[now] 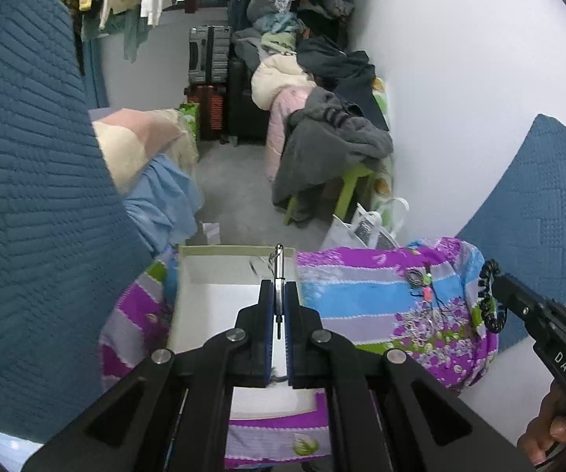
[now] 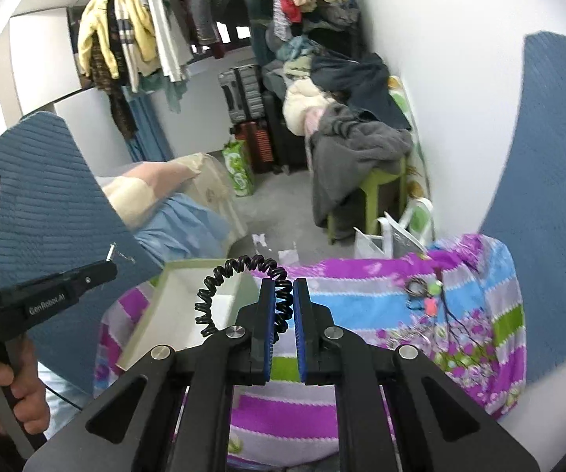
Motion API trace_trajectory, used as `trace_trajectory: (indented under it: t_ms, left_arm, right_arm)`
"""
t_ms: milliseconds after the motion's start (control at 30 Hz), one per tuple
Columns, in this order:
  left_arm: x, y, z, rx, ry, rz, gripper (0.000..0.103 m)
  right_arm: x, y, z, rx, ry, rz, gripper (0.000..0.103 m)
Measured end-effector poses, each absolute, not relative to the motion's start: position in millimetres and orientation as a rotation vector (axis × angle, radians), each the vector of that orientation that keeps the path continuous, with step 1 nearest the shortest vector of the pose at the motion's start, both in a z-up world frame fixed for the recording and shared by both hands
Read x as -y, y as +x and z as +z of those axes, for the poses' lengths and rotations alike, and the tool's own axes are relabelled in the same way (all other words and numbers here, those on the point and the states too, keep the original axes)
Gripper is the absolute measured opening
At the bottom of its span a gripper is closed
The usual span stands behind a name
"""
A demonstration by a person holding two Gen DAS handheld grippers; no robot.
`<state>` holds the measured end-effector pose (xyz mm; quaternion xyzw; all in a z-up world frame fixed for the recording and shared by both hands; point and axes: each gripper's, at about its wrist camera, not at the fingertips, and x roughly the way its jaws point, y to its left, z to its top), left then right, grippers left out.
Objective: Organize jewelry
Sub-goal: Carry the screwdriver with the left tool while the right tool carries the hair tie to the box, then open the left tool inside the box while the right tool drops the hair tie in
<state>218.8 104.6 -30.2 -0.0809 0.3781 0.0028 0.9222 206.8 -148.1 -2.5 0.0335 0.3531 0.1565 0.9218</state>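
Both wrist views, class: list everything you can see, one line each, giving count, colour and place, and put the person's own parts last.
Shallow cardboard box: one, white inside, on the cloth's left part.
Striped floral cloth: one, purple, blue, green and grey, covering the work surface.
Slim metal clip: one, silver, gripped over the box.
Coiled spiral hair tie: one, black, gripped above the box edge.
Tangle of small jewellery: several pieces, count unclear, dark with green and pink bits, on the cloth at right.
Plastic stool: one, green, under a grey garment by the wall.
Suitcases: several, grey, black and red striped, at the back.
Hanging clothes: many, mixed colours, on a rail.
Left tool: shut on the clip.
Right tool: shut on the hair tie.
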Motion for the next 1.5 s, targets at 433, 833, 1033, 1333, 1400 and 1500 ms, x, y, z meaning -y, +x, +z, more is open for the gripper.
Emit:
trace_trajectory:
  t_ms: [433,833,1033,1333,1400,1500]
  left_arm:
    - [-169,210,-86,-0.856,-0.239,0.068,0.002]
    - [-171,220,-177,-1.009,-0.281,0.044,0.002]
    - [-165,224,-185,-1.019,-0.286,0.029,0.004]
    - [-156,228,-166,-1.007,-0.331,0.029,0.005]
    - [-150,229,-159,-0.994,-0.330,0.025,0.005]
    - [-134,230,-146,-0.967,-0.322,0.008,0.005]
  right_arm:
    - [49,216,-36,-0.791,-0.001,0.482,0.007]
    - [6,214,-120,-0.959,-0.083,0.524,0.008]
    - [3,213,-135,-0.988,-0.102,0.521,0.008]
    - [25,216,-120,-0.958,-0.038,0.536,0.028]
    - [32,215,-111,-0.933,-0.028,0.537,0.028]
    - [49,214,-95,-0.894,0.007,0.538,0.028]
